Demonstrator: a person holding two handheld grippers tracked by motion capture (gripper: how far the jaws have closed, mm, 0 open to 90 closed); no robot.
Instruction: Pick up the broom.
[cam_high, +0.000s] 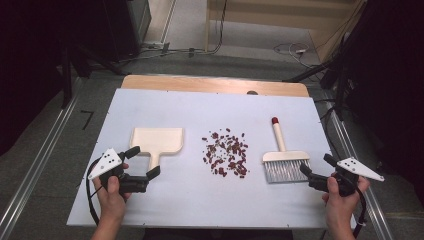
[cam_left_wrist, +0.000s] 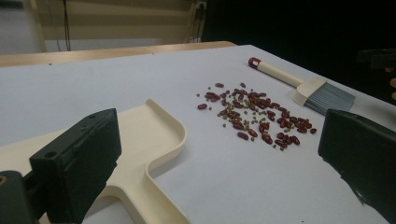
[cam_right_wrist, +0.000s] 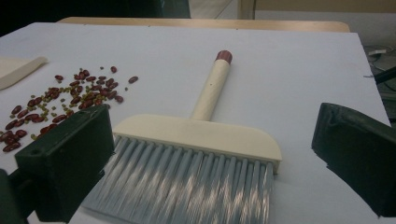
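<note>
Two open grippers over a white-topped bench (cam_high: 165, 210), grey floor (cam_high: 45, 145) around it.
Left gripper (cam_high: 141, 161) fingers spread around the dustpan (cam_high: 157, 140) handle; right gripper (cam_high: 316, 167) gapes beside the brush (cam_high: 285, 161); beans (cam_high: 226, 152) lie between.

White table (cam_high: 150, 210), dustpan (cam_high: 157, 140), beans (cam_high: 226, 152), brush (cam_high: 284, 159)

The dustpan (cam_high: 158, 140) at the left is cream. The beans (cam_high: 226, 152) in the middle are dark red with some small green ones. The brush (cam_high: 284, 157) at the right has a cream handle, red tip and grey bristles. The tabletop (cam_high: 210, 197) is white.
</note>
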